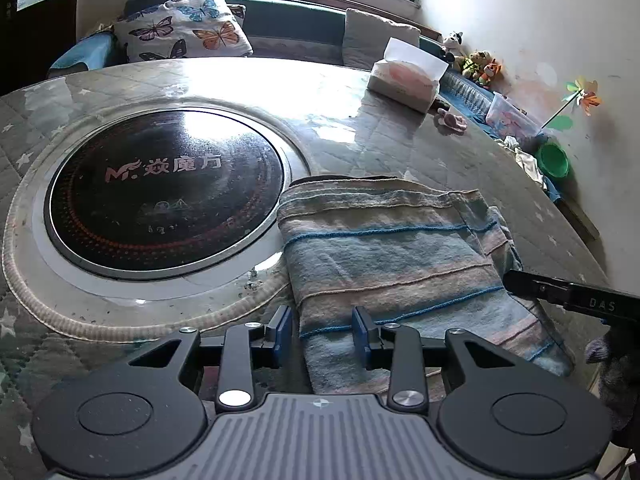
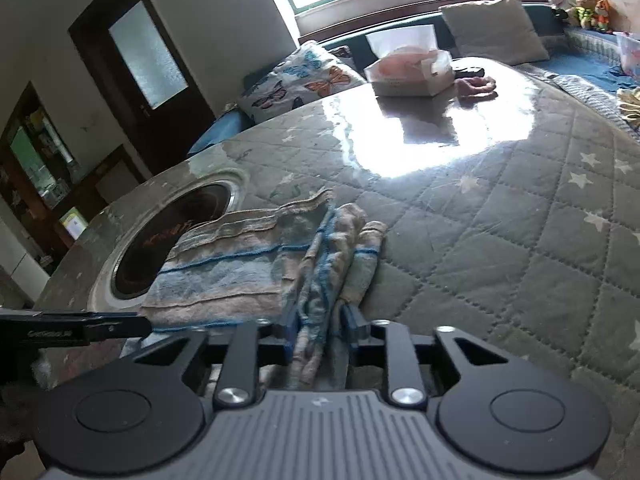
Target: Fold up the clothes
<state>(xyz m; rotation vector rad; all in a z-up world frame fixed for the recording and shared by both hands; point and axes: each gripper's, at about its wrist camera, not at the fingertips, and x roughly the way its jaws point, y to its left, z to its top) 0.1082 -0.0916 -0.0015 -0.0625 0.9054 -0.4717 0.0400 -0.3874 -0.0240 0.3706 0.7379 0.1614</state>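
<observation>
A striped blue, pink and beige cloth [image 1: 392,256] lies folded on the round table, its left edge over the rim of the black cooktop. My left gripper [image 1: 322,330] is open, its blue fingers astride the cloth's near left edge. My right gripper [image 2: 320,330] is shut on the bunched right edge of the same cloth [image 2: 240,268]. The right gripper shows as a black bar in the left wrist view [image 1: 572,292]; the left gripper shows at the left edge of the right wrist view [image 2: 80,328].
A round black induction cooktop [image 1: 164,192] is set into the table [image 1: 360,128], which is covered with a quilted star-pattern cloth under glass. A tissue box [image 1: 404,76] and a small pink item [image 1: 452,122] sit at the far side. A bench with cushions [image 1: 184,28] lies beyond.
</observation>
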